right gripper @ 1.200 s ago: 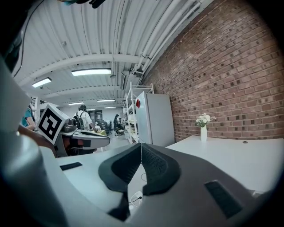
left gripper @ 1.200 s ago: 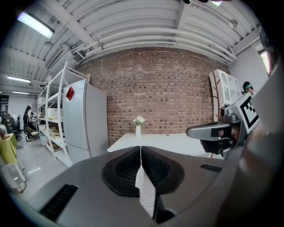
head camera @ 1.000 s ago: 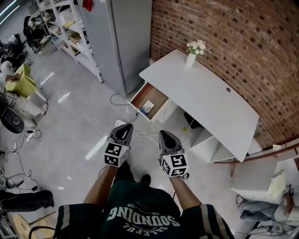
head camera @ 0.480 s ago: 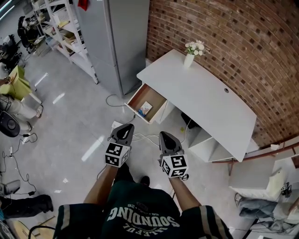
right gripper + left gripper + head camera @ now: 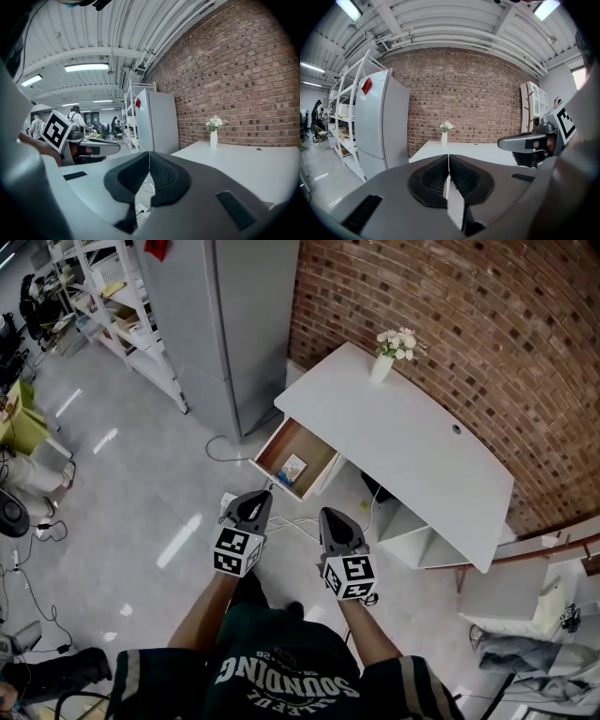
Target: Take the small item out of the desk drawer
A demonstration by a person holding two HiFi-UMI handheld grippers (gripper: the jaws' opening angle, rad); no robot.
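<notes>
A white desk (image 5: 412,437) stands against the brick wall, its wooden drawer (image 5: 292,457) pulled open at the left end. A small blue-and-white item (image 5: 292,468) lies inside the drawer. My left gripper (image 5: 253,505) and right gripper (image 5: 334,520) hover side by side over the floor, short of the drawer. Both are shut with nothing between the jaws, as the left gripper (image 5: 448,164) and right gripper (image 5: 149,161) show in their own views. The desk top (image 5: 454,149) appears beyond the left jaws.
A white vase of flowers (image 5: 389,351) stands on the desk's far corner. A grey refrigerator (image 5: 230,315) stands left of the desk, with white shelving (image 5: 122,306) beyond it. Cables and a power strip (image 5: 281,517) lie on the floor below the drawer. A chair (image 5: 534,615) is at the right.
The view has shifted slightly toward the desk; the drawer sits a little closer to the grippers. Both grippers stay shut and keep their places.
</notes>
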